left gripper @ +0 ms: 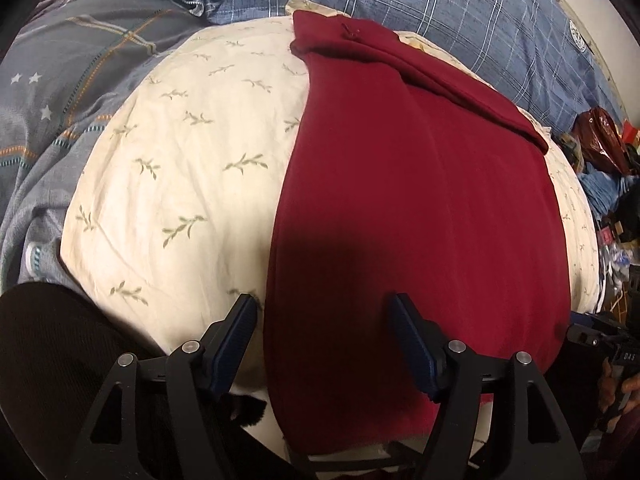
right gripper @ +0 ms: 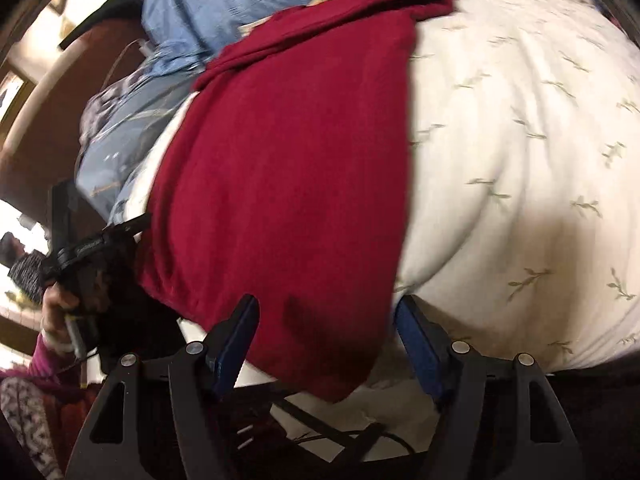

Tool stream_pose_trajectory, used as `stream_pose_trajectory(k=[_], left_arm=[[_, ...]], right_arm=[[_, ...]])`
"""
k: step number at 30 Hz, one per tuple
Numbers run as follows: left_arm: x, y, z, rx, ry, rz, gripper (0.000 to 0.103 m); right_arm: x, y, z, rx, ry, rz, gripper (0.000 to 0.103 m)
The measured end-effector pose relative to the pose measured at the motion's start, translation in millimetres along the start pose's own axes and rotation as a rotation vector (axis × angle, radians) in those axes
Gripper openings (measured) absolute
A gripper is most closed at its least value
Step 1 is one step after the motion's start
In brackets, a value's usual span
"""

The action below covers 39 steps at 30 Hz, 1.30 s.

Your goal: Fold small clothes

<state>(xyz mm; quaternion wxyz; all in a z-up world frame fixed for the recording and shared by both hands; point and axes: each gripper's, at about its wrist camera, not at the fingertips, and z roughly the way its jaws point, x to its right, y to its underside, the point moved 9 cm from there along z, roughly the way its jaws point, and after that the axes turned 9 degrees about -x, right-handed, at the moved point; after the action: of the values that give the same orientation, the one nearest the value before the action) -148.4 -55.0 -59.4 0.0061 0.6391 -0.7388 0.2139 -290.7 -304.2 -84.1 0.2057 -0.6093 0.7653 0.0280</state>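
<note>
Cream leaf-print bedcover (left gripper: 168, 168) carries a folded red garment (left gripper: 420, 200); both grippers' fingers (left gripper: 236, 336) (right gripper: 420, 340) spread wide, holding nothing.

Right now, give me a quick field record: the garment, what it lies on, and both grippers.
garment: dark red knit garment, laid long, far end folded over
surface: cream leaf-print pillow
left gripper: open, straddling the garment's near left edge, gripping nothing
right gripper: open, above the near right edge
behind: blue plaid bedding

Left gripper (left gripper: 322, 312) fingers (left gripper: 412, 344) spread over dark red garment (left gripper: 420, 208) lying on cream leaf-print pillow (left gripper: 180, 168).
</note>
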Motion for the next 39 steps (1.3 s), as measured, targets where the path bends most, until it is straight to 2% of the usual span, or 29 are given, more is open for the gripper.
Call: stream_pose_trajectory(k=[4,7,10,13,16,19,23,25,27,30,32,33,35,37,39], left_arm=[[-2,7,-1,-0.025,0.023,-0.016,0.069],[-1,10,1,-0.033,0.016,-0.01,0.069],[1,10,4,-0.035,-0.01,0.006,0.069],[6,15,5,-0.072,0.014,0.017,0.069],[7,18,7,-0.087,0.034,0.016,0.069],[6,16,10,-0.086,0.032,0.001,0.07],[6,18,10,-0.075,0.043,0.004,0.073],[9,19,13,-0.074,0.046,0.007,0.079],[13,20,15,-0.075,0.045,0.004,0.082],[14,19,17,-0.078,0.036,0.008,0.084],[13,19,16,-0.078,0.038,0.002,0.084],[13,18,16,-0.076,0.04,-0.007,0.084],[13,18,16,-0.069,0.044,-0.024,0.084],[12,18,16,-0.063,0.044,-0.031,0.084],[12,19,16,-0.06,0.036,-0.024,0.084]], right_arm=[[-4,6,-4,-0.018,-0.049,-0.015,0.071],[-4,12,-4,-0.031,-0.128,0.008,0.072],[-7,12,1,-0.02,-0.139,0.009,0.073],[-29,9,-2,0.005,-0.175,-0.054,0.073],[-46,4,-6,0.034,-0.159,-0.146,0.073],[-33,-1,13,-0.023,-0.117,-0.072,0.071],[-19,2,19,-0.034,-0.128,-0.017,0.06],[-16,1,18,-0.022,-0.132,-0.003,0.051],[-11,-1,18,-0.012,-0.127,0.004,0.035],[-17,-5,14,0.005,-0.126,-0.019,0.03],[-27,-10,13,0.018,-0.151,-0.038,0.03],[-29,-12,13,0.021,-0.153,-0.042,0.034],[-28,-15,18,0.022,-0.136,-0.05,0.034],[-29,-16,25,0.024,-0.117,-0.079,0.041],[-35,-15,23,0.038,-0.131,-0.106,0.06]])
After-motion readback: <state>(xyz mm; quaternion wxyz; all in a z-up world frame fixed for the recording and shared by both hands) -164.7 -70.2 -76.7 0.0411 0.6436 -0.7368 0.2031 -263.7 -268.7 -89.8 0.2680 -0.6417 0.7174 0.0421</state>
